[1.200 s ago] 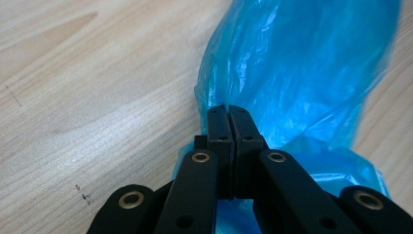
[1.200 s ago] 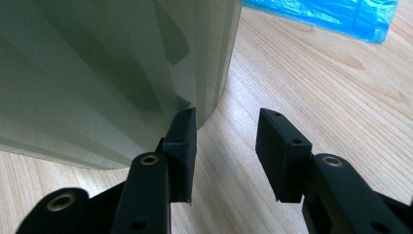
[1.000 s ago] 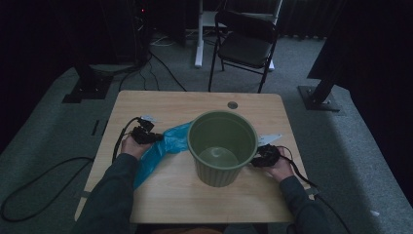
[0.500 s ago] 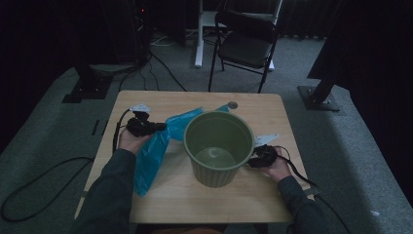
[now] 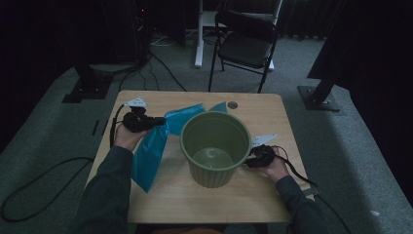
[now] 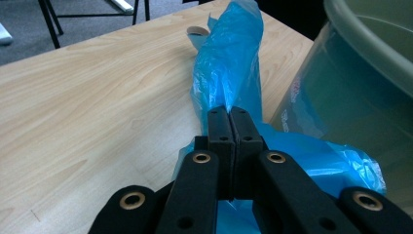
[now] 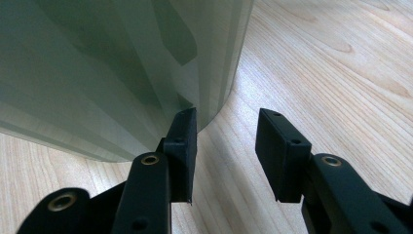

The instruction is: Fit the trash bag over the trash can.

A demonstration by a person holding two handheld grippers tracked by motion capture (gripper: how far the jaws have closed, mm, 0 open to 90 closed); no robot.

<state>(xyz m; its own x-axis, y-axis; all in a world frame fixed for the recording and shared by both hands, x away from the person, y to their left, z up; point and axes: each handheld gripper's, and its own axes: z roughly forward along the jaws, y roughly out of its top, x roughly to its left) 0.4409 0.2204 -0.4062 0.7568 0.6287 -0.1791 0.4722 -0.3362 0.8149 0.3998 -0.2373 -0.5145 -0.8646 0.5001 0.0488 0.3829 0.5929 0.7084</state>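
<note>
Table point(image 5: 272, 117): light wood-grain top, round hole point(image 5: 232, 105) near its far edge.
Floor point(image 5: 350, 146): grey carpet.
Chair point(image 5: 243, 46): black, folding, beyond the table's far edge.
Cables point(image 5: 34, 180): black, trailing across the floor at left.
Stand bases point(image 5: 319, 97): dark, either side.
Light: dim; surroundings black.

Black hand-held gripper point(image 6: 229, 126) jaws, brass-ringed screws, seemingly dark green sleeves point(image 5: 104, 195).

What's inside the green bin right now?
Nothing shows inside the green bin: the high view looks down to its bare pale bottom. The near inner wall is hidden by the rim. The blue bag hangs outside it, pinched in the left claw.
</note>
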